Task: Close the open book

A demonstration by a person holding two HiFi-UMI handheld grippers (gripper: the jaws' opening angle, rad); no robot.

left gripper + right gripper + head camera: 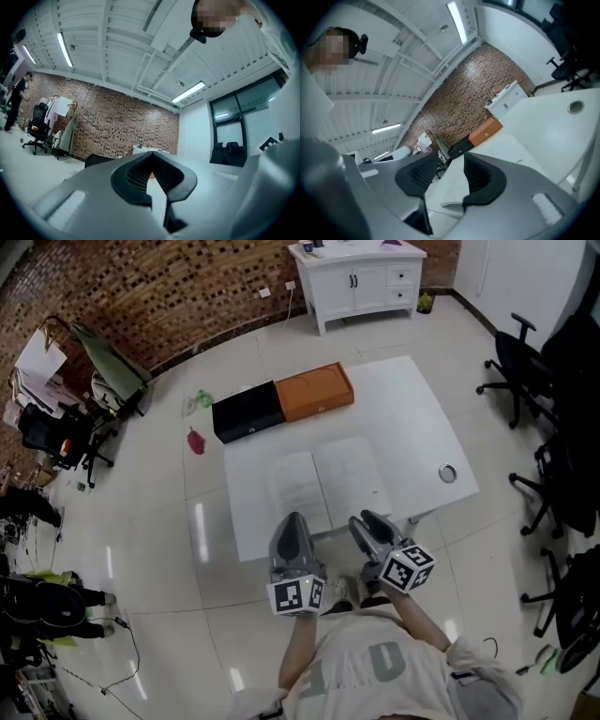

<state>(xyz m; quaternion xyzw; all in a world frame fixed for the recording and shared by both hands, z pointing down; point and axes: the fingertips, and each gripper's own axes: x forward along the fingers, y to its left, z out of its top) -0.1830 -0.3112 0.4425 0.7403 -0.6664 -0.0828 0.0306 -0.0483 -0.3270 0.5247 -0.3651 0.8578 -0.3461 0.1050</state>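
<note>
An open book (323,479) with white pages lies flat on the white table (412,409), near its front edge. My left gripper (293,520) sits at the front edge below the left page, and its jaws meet at the tips in the left gripper view (151,154), with nothing between them. My right gripper (365,519) is at the front edge by the right page. In the right gripper view it (451,157) stands open and tilted, with the book's near page (452,190) showing through the gap, untouched by the pads.
An orange box (314,392) and a black box (247,412) lie end to end at the table's far edge. A small round ring (447,473) sits at the right edge. Office chairs (525,371) stand to the right, a white cabinet (361,282) behind.
</note>
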